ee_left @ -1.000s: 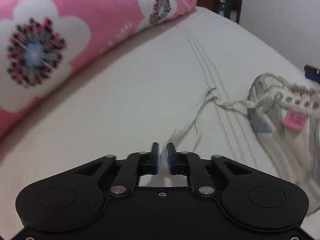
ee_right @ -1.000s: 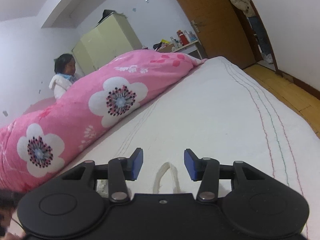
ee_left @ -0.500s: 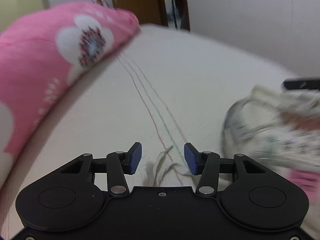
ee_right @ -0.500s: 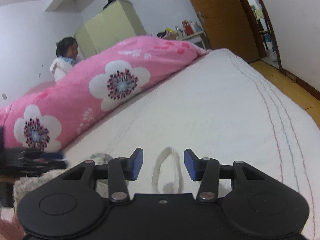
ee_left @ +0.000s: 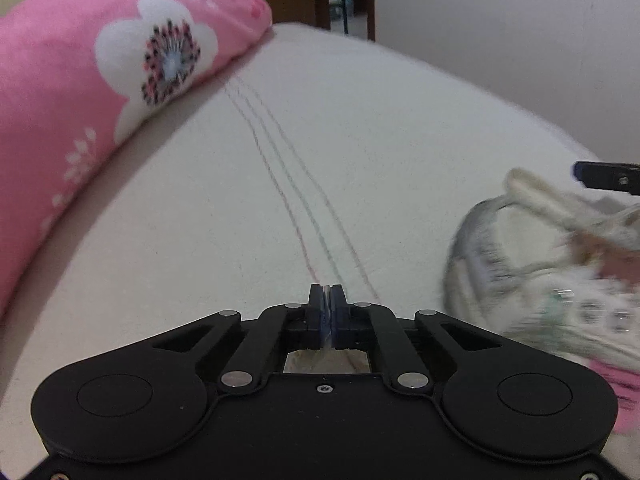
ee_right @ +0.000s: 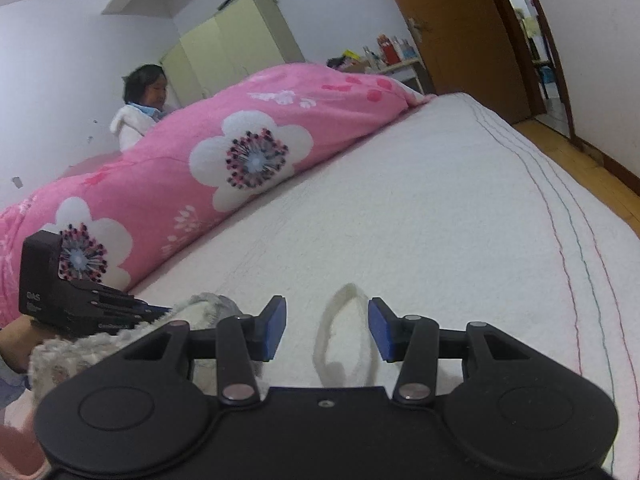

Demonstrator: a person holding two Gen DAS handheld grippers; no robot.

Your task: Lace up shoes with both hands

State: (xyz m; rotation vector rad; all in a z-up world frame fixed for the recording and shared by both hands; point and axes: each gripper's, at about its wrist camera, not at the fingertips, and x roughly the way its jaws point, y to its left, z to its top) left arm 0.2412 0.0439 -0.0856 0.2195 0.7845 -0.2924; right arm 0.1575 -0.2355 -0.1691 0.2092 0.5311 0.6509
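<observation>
Left wrist view: your left gripper [ee_left: 328, 312] is clamped tight, a pale sliver of lace between the pads; the shoe [ee_left: 560, 280] lies to its right.

Right wrist view: your right gripper [ee_right: 326, 328] stands open astride a lace loop [ee_right: 344, 340] running lengthwise away from you, nearer this hand.

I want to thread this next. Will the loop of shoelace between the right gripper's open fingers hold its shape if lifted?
Probably not. The shoelace loop lies slack on the bed sheet, so it looks floppy and light. It seems woven, so likely not slippery.
</observation>
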